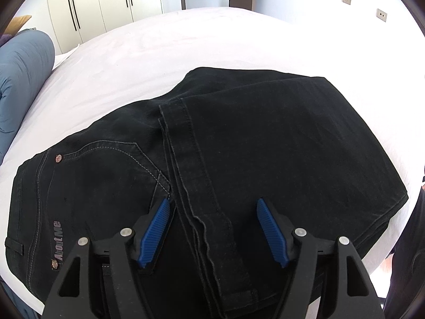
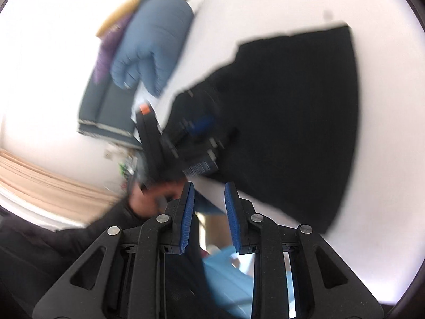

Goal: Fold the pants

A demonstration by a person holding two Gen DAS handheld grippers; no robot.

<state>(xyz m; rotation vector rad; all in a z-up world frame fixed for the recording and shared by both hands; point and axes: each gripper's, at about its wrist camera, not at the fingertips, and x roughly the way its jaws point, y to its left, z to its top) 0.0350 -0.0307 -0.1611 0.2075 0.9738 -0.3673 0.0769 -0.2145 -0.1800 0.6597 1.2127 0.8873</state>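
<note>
Pants point(image 1: 265, 146): black jeans, lying folded on the white bed point(image 1: 164, 50).

Left wrist view: sharp. Leg half is doubled over onto the seat half; hem edge point(image 1: 186, 159) of the legs runs from near the camera away across the middle of the bundle. Waist end with back pocket point(image 1: 106, 175), rivets and an "AboutMe" label point(image 1: 57, 242) sits at lower left; fold edge is at far right. Long axis runs lower left to upper right in this view. Left claw point(image 1: 213, 212) hangs just above the fabric, jaws wide, the hem strip below the gap, pads not pressing on it. Blue pads point(image 1: 156, 231) clearly visible. Only this view shows the wardrobe doors point(image 1: 87, 5), the door and wall sockets behind the bed. Blue bedding roll point(image 1: 24, 79) at far left.

Right wrist view: motion-blurred. Pants point(image 2: 292, 122) are a dark slab on the bed point(image 2: 265, 5), no stitching readable. Right claw point(image 2: 208, 195) is off the pants, beyond the bed edge, jaws narrow, nothing between the pads. Only this view shows the left claw point(image 2: 198, 133) from outside, over the near-left part of the pants, with the person's hand point(image 2: 154, 196) and dark sleeve on its handle. Blue bedding roll point(image 2: 151, 42) upper left, grey sofa point(image 2: 106, 111) below it.
</note>
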